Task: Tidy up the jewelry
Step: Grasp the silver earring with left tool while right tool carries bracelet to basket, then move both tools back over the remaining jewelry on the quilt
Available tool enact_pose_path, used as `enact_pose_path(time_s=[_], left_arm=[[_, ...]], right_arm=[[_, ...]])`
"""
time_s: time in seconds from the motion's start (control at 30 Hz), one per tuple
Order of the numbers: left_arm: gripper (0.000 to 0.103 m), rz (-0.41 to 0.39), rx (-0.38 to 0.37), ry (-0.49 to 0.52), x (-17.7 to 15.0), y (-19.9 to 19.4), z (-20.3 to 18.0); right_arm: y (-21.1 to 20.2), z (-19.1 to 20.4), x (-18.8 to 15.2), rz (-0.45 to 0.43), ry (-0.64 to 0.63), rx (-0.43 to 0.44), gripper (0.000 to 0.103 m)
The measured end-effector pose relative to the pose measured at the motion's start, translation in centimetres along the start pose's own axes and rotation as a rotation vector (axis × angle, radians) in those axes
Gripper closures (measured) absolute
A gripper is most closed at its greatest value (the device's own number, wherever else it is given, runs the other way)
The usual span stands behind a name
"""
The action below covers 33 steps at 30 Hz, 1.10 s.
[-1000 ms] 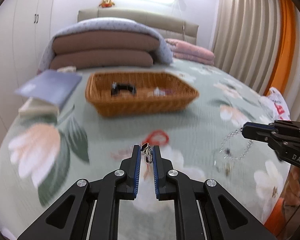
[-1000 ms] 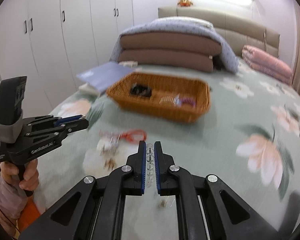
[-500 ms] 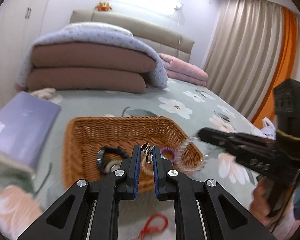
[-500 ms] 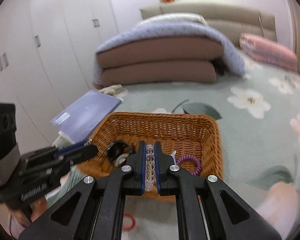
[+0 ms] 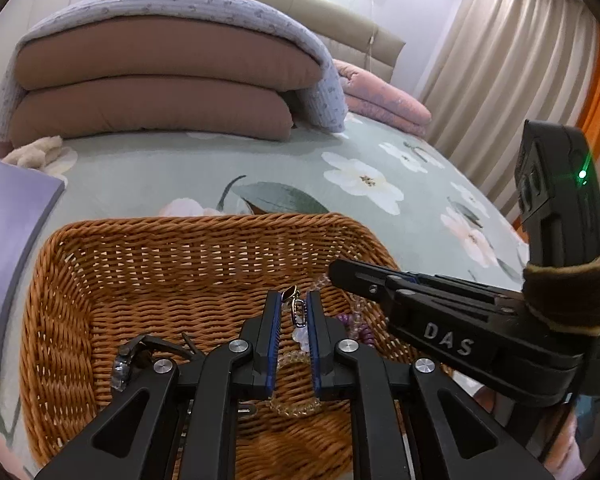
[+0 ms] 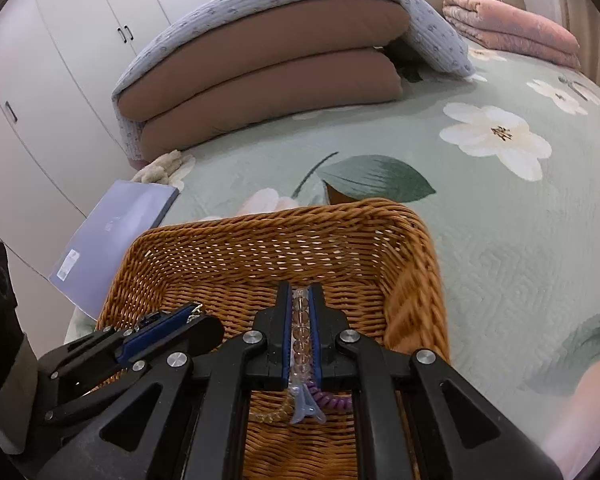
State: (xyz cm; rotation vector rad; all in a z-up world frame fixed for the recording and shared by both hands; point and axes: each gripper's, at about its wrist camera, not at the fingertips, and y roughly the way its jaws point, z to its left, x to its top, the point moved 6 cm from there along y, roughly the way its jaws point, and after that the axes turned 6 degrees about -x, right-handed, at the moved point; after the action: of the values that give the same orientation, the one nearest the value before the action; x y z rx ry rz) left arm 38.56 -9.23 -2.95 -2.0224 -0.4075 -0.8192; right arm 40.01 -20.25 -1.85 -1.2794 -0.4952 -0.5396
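Left wrist view: left gripper (image 5: 293, 312) over the wicker basket (image 5: 172, 276), jaws nearly closed, pinching a small metal clasp (image 5: 296, 307) at the tips. Below in the basket: a yellowish bead bracelet (image 5: 296, 404), a watch (image 5: 130, 360), a purple coil hair tie (image 5: 358, 322). Right gripper (image 5: 336, 274) reaching in from the right, pale beads at its tip.

Right wrist view: right gripper (image 6: 300, 300) above the same basket (image 6: 284, 248), jaws narrowed onto a clear bead bracelet (image 6: 299, 332) running lengthwise between the pads. Purple notebook (image 6: 116, 232) left of the basket on the flowered bedspread (image 6: 500, 216).

basket (image 5: 204, 256) set on bed (image 5: 380, 208) | book (image 5: 8, 216) laid left of basket | folded quilts (image 5: 160, 80) stacked behind | watch (image 5: 128, 364), coil tie (image 6: 332, 394) placed in basket
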Motion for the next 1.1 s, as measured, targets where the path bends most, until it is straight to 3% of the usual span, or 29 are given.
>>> enact_pose_path(time_s=[0.03, 0.1, 0.2, 0.53, 0.7, 0.87, 1.1], left_arm=[[0.088, 0.002, -0.004, -0.004, -0.1, 0.1, 0.0], [0.083, 0.009, -0.020, -0.005, -0.2, 0.0, -0.2], [0.058, -0.004, -0.016, 0.002, -0.4, -1.5, -0.5], [0.057, -0.128, -0.016, 0.055, -4.4, -13.0, -3.2], [0.048, -0.191, -0.038, 0.023, -7.9, -18.5, -3.8], [0.046, -0.224, -0.040, -0.014, -11.2, -22.0, -3.8], [0.046, -0.231, 0.032, -0.042, -16.9, -24.4, -2.8]], right_arm=[[-0.2, -0.2, 0.0, -0.002, 0.004, 0.000, 0.087], [-1.3, -0.9, -0.3, -0.017, 0.015, -0.007, 0.073], [-3.4, -1.2, -0.8, -0.036, 0.006, 0.011, 0.071], [-13.2, -0.3, -7.9, -0.135, -0.094, 0.077, 0.070], [-17.1, -0.1, -12.8, -0.158, -0.129, 0.092, 0.070], [-20.1, -0.1, -17.2, -0.197, -0.167, 0.079, 0.069], [-21.3, -0.4, -22.9, -0.218, -0.228, 0.032, 0.067]])
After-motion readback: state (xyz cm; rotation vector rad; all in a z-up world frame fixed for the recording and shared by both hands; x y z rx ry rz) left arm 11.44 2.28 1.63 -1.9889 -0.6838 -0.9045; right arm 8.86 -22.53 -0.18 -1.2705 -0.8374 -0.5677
